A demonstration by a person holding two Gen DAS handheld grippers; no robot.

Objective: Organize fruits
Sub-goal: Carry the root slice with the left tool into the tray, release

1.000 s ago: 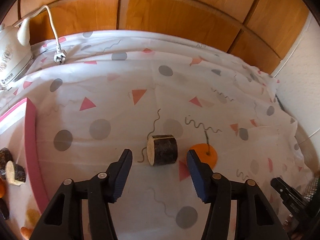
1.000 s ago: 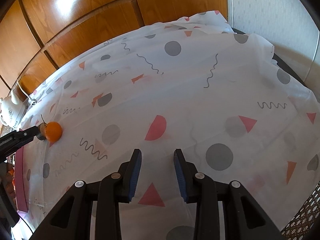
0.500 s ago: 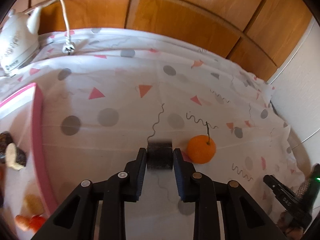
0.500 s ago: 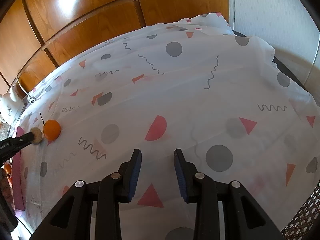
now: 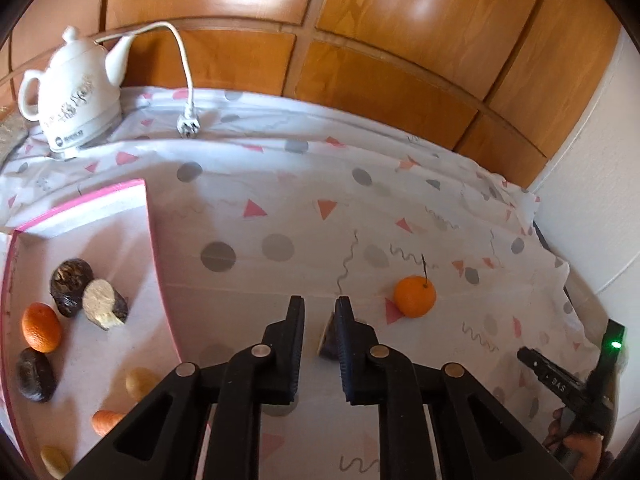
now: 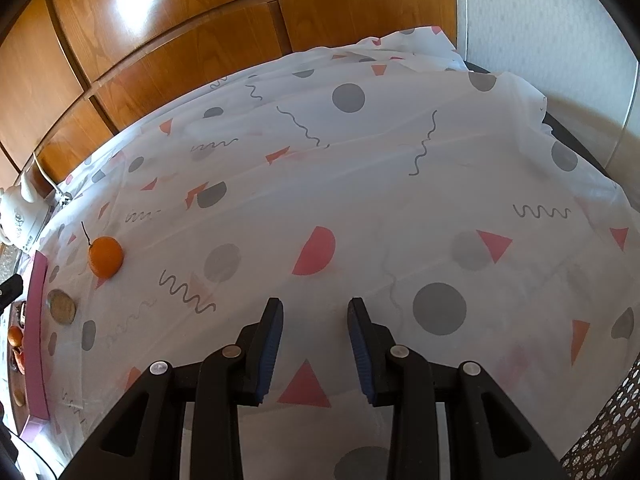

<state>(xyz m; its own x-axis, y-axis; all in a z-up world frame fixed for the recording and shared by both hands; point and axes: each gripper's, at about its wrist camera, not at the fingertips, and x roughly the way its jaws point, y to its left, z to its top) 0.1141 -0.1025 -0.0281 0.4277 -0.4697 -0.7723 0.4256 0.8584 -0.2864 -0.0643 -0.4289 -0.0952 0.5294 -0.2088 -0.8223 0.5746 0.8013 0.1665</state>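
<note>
In the left wrist view my left gripper [image 5: 318, 322] has its jaws narrow with a gap between them. A dark cut fruit piece [image 5: 329, 340] lies on the cloth under the right finger, not clamped. In the right wrist view this piece [image 6: 62, 306] lies on the cloth beside the tray. An orange [image 5: 414, 296] with a stem sits to the right; it also shows in the right wrist view [image 6: 105, 257]. The pink-rimmed tray [image 5: 158, 240] at left holds several fruits. My right gripper [image 6: 316, 324] is open and empty over the cloth.
A white kettle [image 5: 74, 92] with a loose plug [image 5: 188, 126] stands at the back left against wood panels. The patterned cloth [image 6: 360, 184] drapes over the table edges. A white wall is at the right.
My left gripper closed on the dark cut piece, then rose and pulled back; the piece now lies on the cloth below it. The right gripper has not moved.
</note>
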